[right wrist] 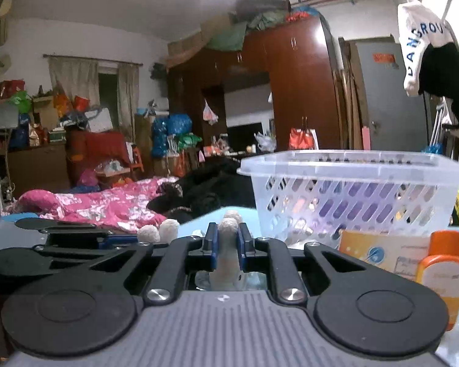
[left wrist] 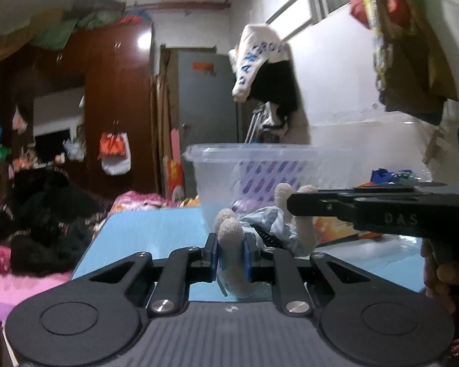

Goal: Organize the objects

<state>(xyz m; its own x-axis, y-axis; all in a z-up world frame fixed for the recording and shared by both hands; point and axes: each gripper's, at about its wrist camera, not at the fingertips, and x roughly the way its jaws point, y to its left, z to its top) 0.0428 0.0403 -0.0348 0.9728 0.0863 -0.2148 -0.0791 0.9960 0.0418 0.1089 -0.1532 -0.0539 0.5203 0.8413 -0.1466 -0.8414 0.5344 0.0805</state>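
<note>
A cream plush toy (left wrist: pixel 231 235) with a pale blue garment lies over the blue table (left wrist: pixel 156 232). My left gripper (left wrist: pixel 231 253) is shut on one of its limbs. My right gripper (right wrist: pixel 228 246) is shut on another limb of the plush toy (right wrist: pixel 228 229); it shows in the left wrist view as a black arm (left wrist: pixel 367 211) coming in from the right above the toy. The left gripper shows at the left of the right wrist view (right wrist: pixel 76 238). A clear plastic basket (right wrist: pixel 352 192) stands on the table just beyond the toy, and shows in the left wrist view (left wrist: pixel 254 168).
An orange-capped bottle (right wrist: pixel 443 272) and a yellow box (right wrist: pixel 382 250) stand at the right, close to the right gripper. A bed with pink bedding (right wrist: pixel 107 205) and dark clothes (left wrist: pixel 39 214) lies beyond the table's left edge. Clothes hang overhead (left wrist: pixel 260 61).
</note>
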